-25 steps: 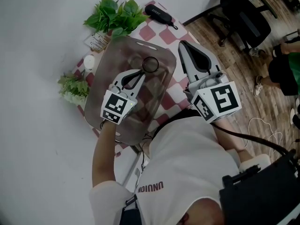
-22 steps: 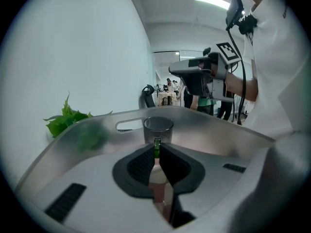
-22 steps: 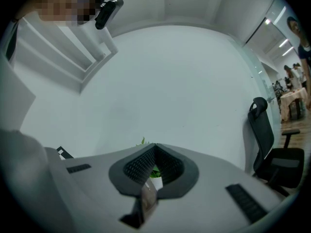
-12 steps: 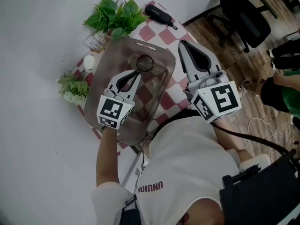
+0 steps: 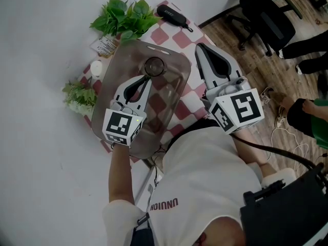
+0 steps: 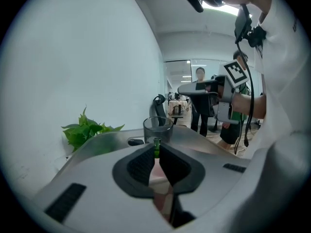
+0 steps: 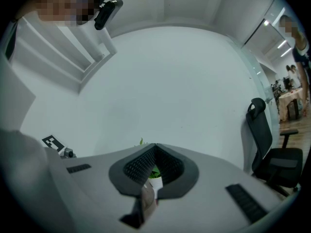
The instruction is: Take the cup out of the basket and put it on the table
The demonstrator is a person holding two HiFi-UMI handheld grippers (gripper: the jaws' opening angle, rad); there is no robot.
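A clear glass cup (image 5: 154,65) hangs over the far half of the smoky translucent basket (image 5: 117,68) on the checkered table. My left gripper (image 5: 148,77) is shut on the cup's near wall. In the left gripper view the cup (image 6: 158,129) stands upright just past the closed jaws of the left gripper (image 6: 156,147), its base hidden by them. My right gripper (image 5: 199,47) hovers to the right of the basket over the cloth, shut and empty. In the right gripper view the right gripper (image 7: 154,145) faces a white wall, its jaw tips meeting.
A leafy plant (image 5: 125,15) and a black case (image 5: 173,15) sit at the table's far end. A smaller plant (image 5: 79,94) and a small white jar (image 5: 97,67) line the left side by the wall. An office chair (image 5: 269,19) stands on the floor to the right.
The left gripper has lifted with the cup in it; the cup has shifted toward the basket's far end. The right gripper has kept still. A person at the right edge has walked.
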